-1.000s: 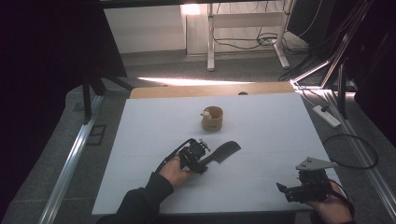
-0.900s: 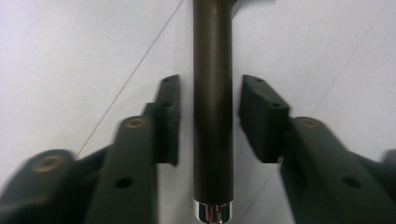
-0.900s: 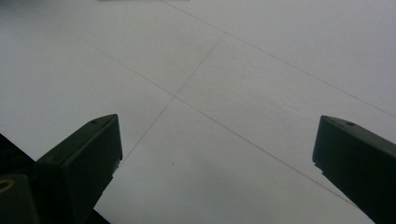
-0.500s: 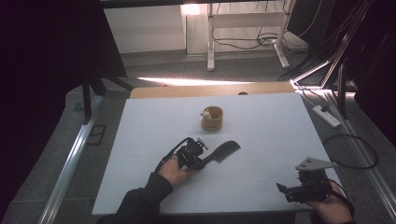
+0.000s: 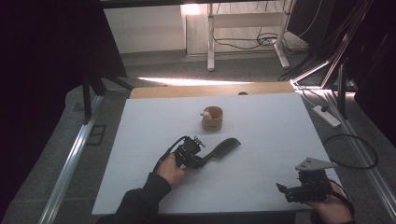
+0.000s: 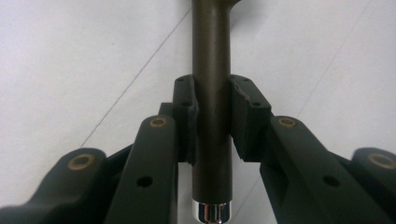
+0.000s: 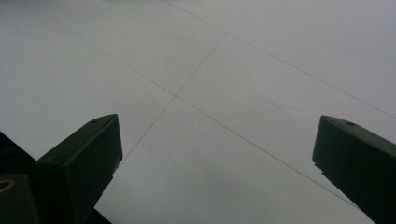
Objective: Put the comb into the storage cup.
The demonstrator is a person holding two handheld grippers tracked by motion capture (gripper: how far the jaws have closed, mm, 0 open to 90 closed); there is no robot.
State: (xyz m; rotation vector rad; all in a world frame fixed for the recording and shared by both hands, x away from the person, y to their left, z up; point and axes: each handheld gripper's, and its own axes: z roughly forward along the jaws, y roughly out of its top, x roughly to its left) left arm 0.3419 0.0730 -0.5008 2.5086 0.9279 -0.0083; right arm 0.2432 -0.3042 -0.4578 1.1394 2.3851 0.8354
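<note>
Now the left gripper (image 5: pixel 201 161) has just been closing and clamps the handle of the dark comb (image 5: pixel 224 148), which lies on the white surface (image 5: pixel 280 126) just ahead of a wooden cup (image 5: pixel 212 119); the right gripper (image 5: pixel 285 191) sits open, well apart

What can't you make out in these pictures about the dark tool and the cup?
- Dark tool: its wide end is too small in the high view, and cut off by the top edge in the left gripper view.
- Wooden cup: the pale thing inside is too small in the high view to identify.
</note>
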